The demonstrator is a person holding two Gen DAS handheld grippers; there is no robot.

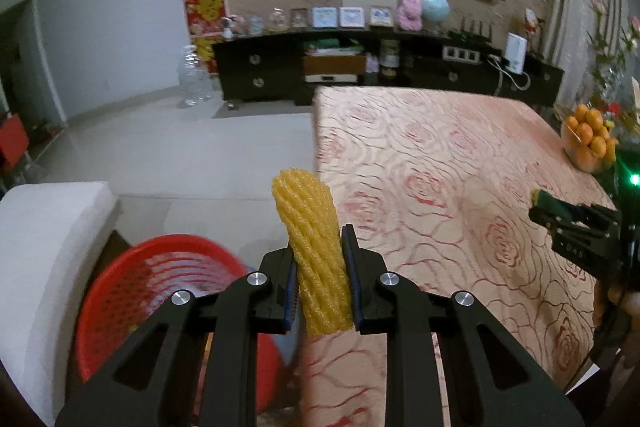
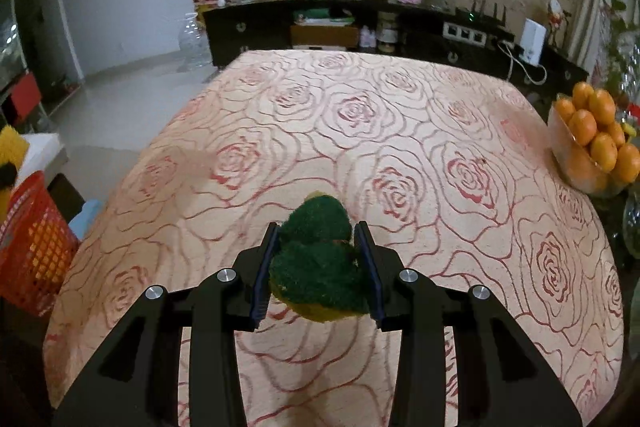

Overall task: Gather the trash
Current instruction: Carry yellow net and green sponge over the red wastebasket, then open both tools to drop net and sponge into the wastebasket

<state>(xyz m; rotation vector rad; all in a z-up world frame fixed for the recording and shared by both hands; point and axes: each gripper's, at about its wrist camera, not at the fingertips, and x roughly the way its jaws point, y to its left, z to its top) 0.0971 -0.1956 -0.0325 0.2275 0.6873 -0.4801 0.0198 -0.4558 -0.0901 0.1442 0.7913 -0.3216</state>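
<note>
Yellow foam fruit net [image 1: 316,247] pinched upright in left tool [image 1: 320,259], at tabletop [image 1: 460,167] edge beside red basket [image 1: 132,291] | green-and-yellow scouring sponge [image 2: 320,267] pinched in right tool [image 2: 318,267] above rose-patterned tabletop | oranges bowl [image 2: 592,147] far right

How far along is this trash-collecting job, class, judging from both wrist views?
Done: the rose-patterned tablecloth shows no loose trash. In hand: the left gripper is shut on a yellow foam net, and the right gripper on a green and yellow scouring sponge. Left: dropping both into the red basket beside the table; neither is over it yet.
</note>
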